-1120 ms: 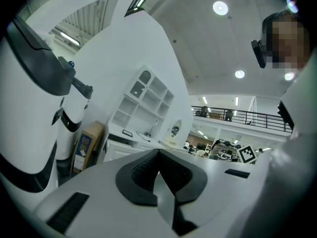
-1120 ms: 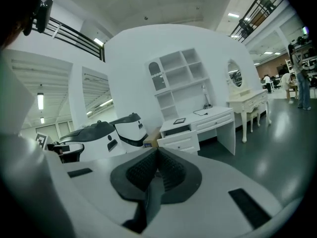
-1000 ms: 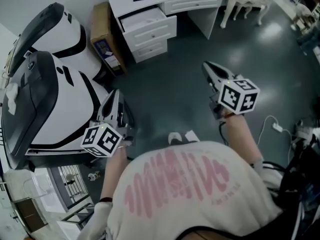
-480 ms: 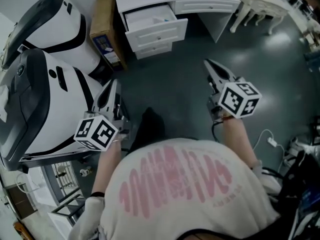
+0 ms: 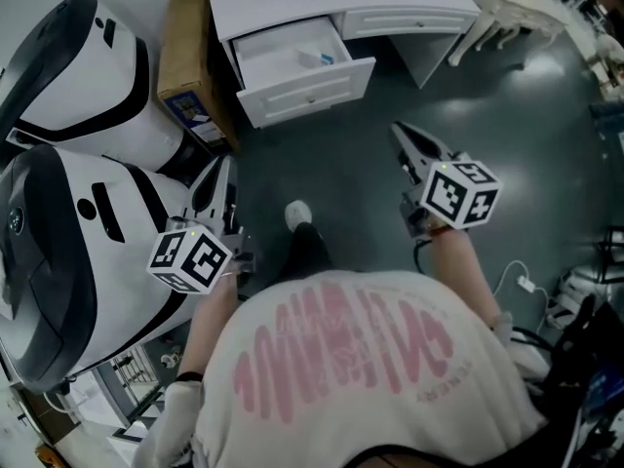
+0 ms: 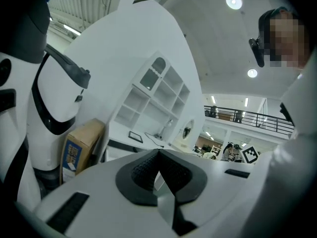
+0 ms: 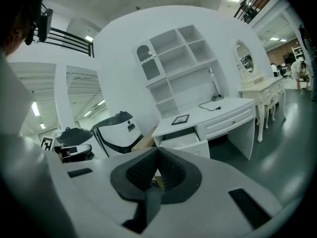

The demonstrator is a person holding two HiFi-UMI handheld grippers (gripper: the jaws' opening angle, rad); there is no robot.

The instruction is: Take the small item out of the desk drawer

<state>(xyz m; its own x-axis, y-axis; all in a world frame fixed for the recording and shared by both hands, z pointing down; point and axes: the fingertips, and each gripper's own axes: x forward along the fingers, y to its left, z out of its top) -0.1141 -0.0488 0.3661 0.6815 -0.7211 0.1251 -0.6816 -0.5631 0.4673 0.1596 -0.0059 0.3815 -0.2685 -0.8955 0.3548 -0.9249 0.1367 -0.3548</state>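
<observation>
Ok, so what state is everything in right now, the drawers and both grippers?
Left desk drawer: pulled open.
Small item: lying inside that drawer, untouched.
Middle desk drawer: shut.
Left gripper: jaws together, nothing between them.
Right gripper: jaws together, nothing between them.

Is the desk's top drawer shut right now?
No, the head view shows the top drawer pulled out, with a small item lying inside it.
</observation>
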